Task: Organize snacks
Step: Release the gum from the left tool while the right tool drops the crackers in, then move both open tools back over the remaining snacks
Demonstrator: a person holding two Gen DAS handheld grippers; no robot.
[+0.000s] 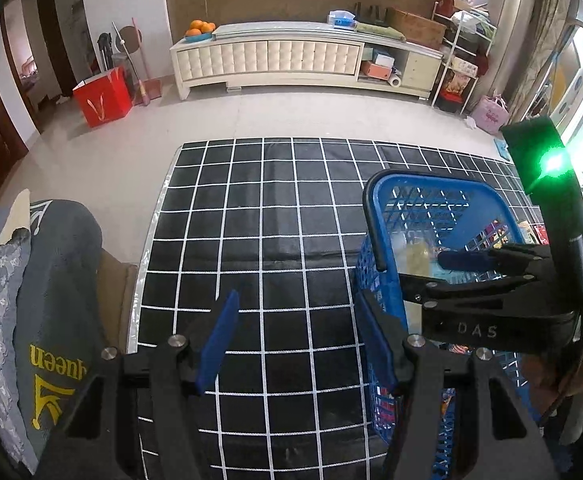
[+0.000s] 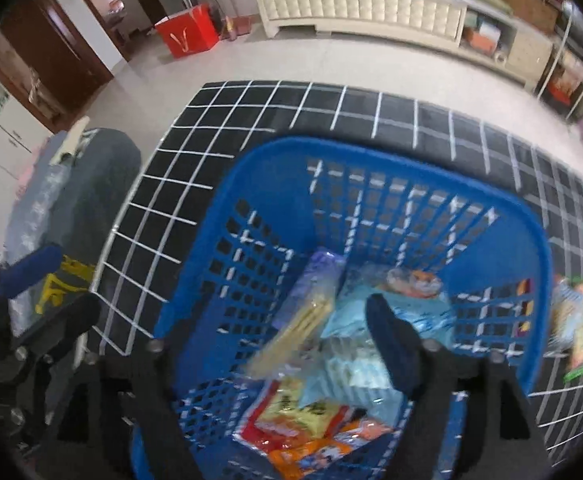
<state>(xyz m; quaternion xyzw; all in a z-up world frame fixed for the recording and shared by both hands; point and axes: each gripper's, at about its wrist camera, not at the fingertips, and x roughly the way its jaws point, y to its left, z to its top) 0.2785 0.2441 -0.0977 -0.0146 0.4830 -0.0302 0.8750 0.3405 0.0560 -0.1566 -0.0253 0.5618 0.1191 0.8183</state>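
A blue plastic basket with a black handle stands on the black gridded mat. Several snack packets lie in it, among them a light blue one and orange ones. A purple and yellow packet shows blurred and tilted inside the basket. Above it my right gripper points down with jaws wide and its pad clear of the packet. My left gripper stands open over the mat beside the basket's left wall, with nothing between its fingers. More packets lie on the mat right of the basket.
A grey cloth with yellow lettering lies over something at the mat's left edge. Beyond the mat are tiled floor, a cream cabinet and a red paper bag. A person's hand holds the right gripper.
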